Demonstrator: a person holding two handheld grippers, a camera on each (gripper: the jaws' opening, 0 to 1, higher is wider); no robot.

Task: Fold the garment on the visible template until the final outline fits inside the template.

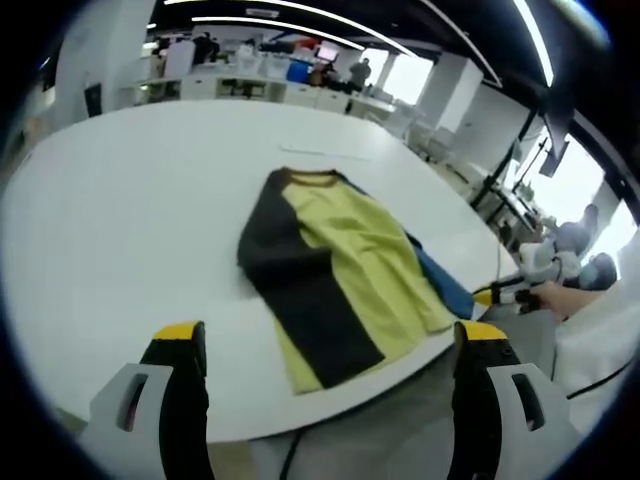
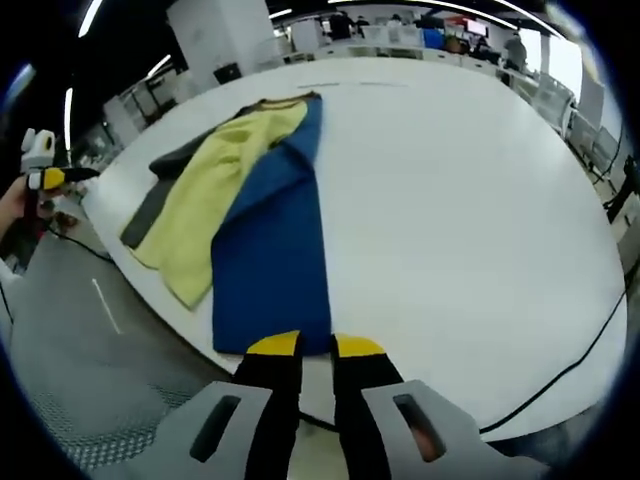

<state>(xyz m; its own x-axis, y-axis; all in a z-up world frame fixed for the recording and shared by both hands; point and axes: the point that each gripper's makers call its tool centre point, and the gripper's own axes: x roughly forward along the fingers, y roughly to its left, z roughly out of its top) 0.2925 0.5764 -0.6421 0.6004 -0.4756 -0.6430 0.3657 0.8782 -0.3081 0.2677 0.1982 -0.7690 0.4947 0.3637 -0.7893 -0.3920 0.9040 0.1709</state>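
A garment (image 1: 340, 270) lies flat on the white table (image 1: 130, 220), collar toward the far side. It is yellow in the middle with a black side and a blue side (image 2: 270, 260). My left gripper (image 1: 330, 340) hovers off the near table edge, jaws wide apart and empty. My right gripper (image 2: 316, 347) has its jaws nearly together on the blue hem at the table edge. It also appears as the right gripper (image 1: 505, 296) beside the blue edge, held by a hand. The left gripper (image 2: 45, 178) shows at the far left.
A faint line mark (image 1: 325, 153) lies on the table beyond the collar. A black cable (image 2: 570, 370) hangs off the table's right edge. Desks, monitors and people stand in the background (image 1: 300, 70). Grey floor (image 2: 90, 330) lies below the table edge.
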